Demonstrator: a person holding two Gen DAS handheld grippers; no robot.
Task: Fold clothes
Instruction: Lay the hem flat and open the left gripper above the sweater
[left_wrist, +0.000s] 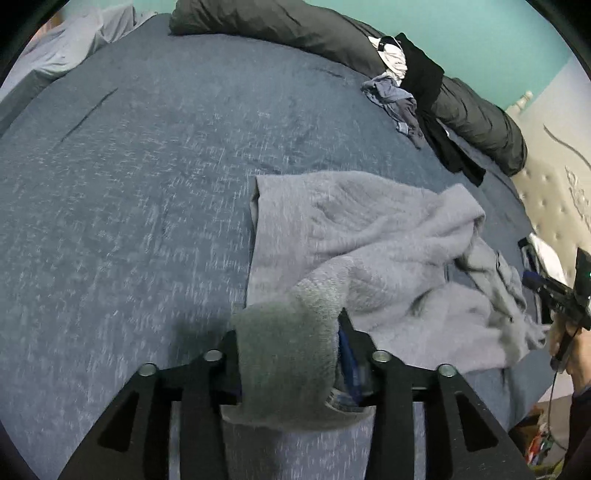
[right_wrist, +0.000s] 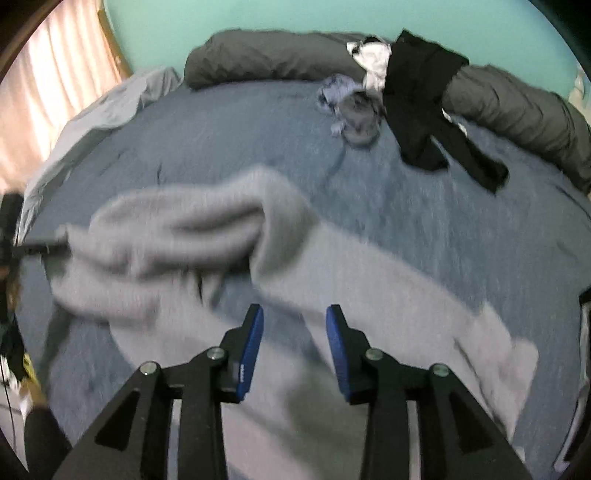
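Laying out one grey sweater (left_wrist: 369, 236) on the bed (left_wrist: 129, 184), crumpled, unfolded. My left tool (left_wrist: 291, 354): jaws partly apart, a fold of sweater cloth between them; whether the pads press it I cannot tell. Right tool (right_wrist: 294, 332): parted, empty, above the sweater. Next, I judge: flatten, then fold.

A grey fleece garment (left_wrist: 369, 240) lies rumpled on the blue bedspread (left_wrist: 129, 184), one cuff draped between the left gripper's (left_wrist: 288, 354) fingers.
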